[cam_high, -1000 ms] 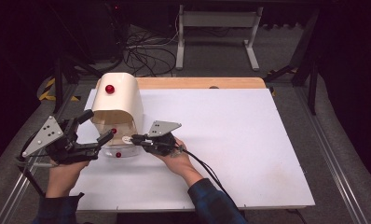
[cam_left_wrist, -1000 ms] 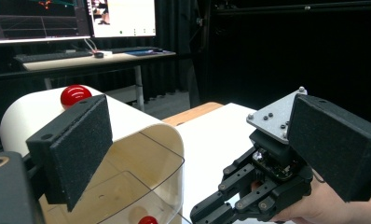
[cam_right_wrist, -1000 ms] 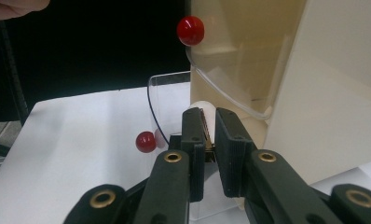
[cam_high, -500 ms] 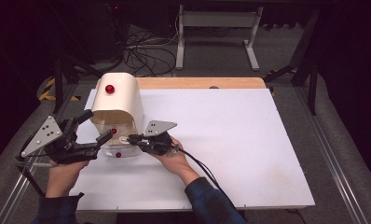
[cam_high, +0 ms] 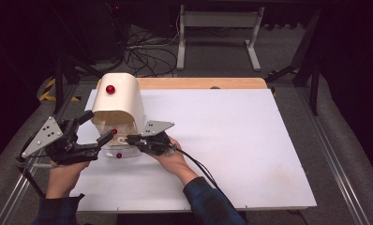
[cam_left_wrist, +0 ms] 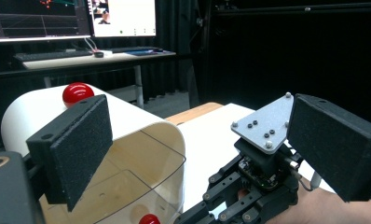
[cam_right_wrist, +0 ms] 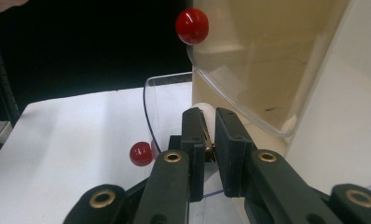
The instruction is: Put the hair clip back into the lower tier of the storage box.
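Observation:
A cream domed box (cam_high: pixel 119 98) with a red knob (cam_high: pixel 110 89) on top stands at the table's back left. Its clear door (cam_right_wrist: pixel 249 70), with a red knob (cam_right_wrist: pixel 192 25), is raised. A clear tray (cam_high: pixel 110 153) with its own red knob (cam_right_wrist: pixel 140 154) lies at the box's front. My right gripper (cam_right_wrist: pixel 210 126) is shut on a small white rounded object (cam_right_wrist: pixel 203 109) at the box's mouth, over the tray. My left gripper (cam_high: pixel 99 125) stands open just left of the opening, with nothing between its pads (cam_left_wrist: pixel 81 149).
The white table top (cam_high: pixel 231 140) stretches to the right of the box, with a wooden strip (cam_high: pixel 198 83) along its far edge. Cables and a desk frame (cam_high: pixel 217 28) lie on the floor behind. Metal rails run along both table sides.
My right gripper has edged left, toward the box's mouth, with the white object in it. The left gripper has stayed about where it was.

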{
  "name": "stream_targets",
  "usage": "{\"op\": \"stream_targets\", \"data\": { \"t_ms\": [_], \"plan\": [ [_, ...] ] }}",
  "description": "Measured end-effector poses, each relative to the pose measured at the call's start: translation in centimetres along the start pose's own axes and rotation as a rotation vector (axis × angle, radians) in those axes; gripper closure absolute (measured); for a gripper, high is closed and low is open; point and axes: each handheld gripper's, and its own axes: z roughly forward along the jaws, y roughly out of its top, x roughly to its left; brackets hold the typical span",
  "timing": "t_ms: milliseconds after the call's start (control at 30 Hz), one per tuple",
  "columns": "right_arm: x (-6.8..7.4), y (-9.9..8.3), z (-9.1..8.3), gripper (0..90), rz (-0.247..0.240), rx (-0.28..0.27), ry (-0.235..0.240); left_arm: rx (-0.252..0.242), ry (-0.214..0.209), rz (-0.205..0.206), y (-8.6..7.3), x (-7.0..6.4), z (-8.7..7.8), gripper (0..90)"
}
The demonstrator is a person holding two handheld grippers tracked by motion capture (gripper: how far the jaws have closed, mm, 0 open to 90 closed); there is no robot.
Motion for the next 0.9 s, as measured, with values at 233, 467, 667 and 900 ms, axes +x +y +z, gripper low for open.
{"op": "stream_targets", "data": {
  "t_ms": [233,467,667,900],
  "plan": [
    [-0.05,-0.32,0.42,82.8,0.005,0.011,0.002,0.001,0.004,-0.003,-0.05,0.03,-0.01,7.7],
    [-0.08,-0.45,0.67,82.5,0.005,0.014,0.001,0.003,0.004,0.001,-0.1,0.21,-0.09,7.7],
    [-0.08,-0.44,0.65,72.7,0.011,0.017,-0.009,0.007,0.004,0.002,-0.16,0.21,0.0,7.7],
    [0.14,-0.08,-0.01,67.4,0.005,0.023,-0.005,0.009,0.003,0.002,-0.18,0.12,0.12,7.7]
  ]
}}
